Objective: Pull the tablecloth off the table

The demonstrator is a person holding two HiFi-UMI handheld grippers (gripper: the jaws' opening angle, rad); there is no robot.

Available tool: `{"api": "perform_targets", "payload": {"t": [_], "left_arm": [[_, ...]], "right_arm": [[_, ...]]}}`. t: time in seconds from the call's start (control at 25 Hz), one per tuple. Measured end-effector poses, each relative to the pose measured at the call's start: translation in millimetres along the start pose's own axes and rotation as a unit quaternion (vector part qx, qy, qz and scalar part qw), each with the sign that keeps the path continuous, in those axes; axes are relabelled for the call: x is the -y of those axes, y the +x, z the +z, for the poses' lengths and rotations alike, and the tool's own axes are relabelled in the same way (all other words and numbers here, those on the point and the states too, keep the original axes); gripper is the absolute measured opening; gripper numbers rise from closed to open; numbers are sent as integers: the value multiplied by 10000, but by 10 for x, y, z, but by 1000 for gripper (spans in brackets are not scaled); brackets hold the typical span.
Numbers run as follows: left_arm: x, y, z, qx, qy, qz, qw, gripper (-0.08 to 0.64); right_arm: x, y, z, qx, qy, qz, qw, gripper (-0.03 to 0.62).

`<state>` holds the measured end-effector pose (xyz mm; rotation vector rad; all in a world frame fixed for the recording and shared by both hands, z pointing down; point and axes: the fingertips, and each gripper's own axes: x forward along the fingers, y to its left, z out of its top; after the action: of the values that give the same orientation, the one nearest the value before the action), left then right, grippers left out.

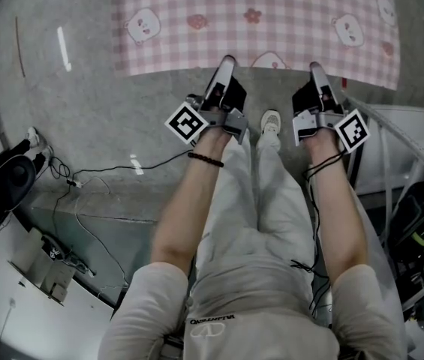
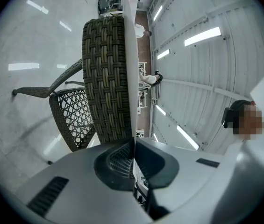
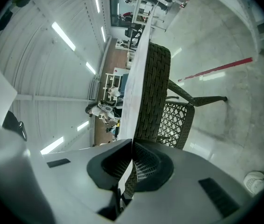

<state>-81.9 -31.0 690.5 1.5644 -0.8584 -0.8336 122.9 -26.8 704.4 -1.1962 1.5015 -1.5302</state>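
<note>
Both tools are locked on now. The left tool [image 1: 227, 61] has its jaws pressed together on the near hem of the tablecloth [image 1: 272, 13], and the right tool [image 1: 316, 67] pinches that same hem, just beside it. The pink checked cloth with its bear faces spreads away ahead of both tips, flat on the counter. In the left gripper view the cloth's thin pale edge runs straight into the closed jaws, with the woven rim of the counter [image 2: 106, 78] right against one side of it. A wicker chair [image 2: 73, 115] stands beyond that rim. The right gripper view shows the same: sheet nipped between the pads, woven rim alongside. Both forearms reach out above the grey floor [image 1: 84, 111].
</note>
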Motion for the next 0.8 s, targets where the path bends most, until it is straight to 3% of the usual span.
{"api": "perform_targets", "payload": {"t": [0.52, 0.8], "left_arm": [[-63, -1, -11, 163, 90, 381, 9991, 3], [-123, -20, -28, 240, -13, 667, 9975, 3]], "right_arm": [[57, 71, 16, -301, 158, -172, 9993, 11], [75, 74, 7, -425, 271, -468, 9976, 11]]}}
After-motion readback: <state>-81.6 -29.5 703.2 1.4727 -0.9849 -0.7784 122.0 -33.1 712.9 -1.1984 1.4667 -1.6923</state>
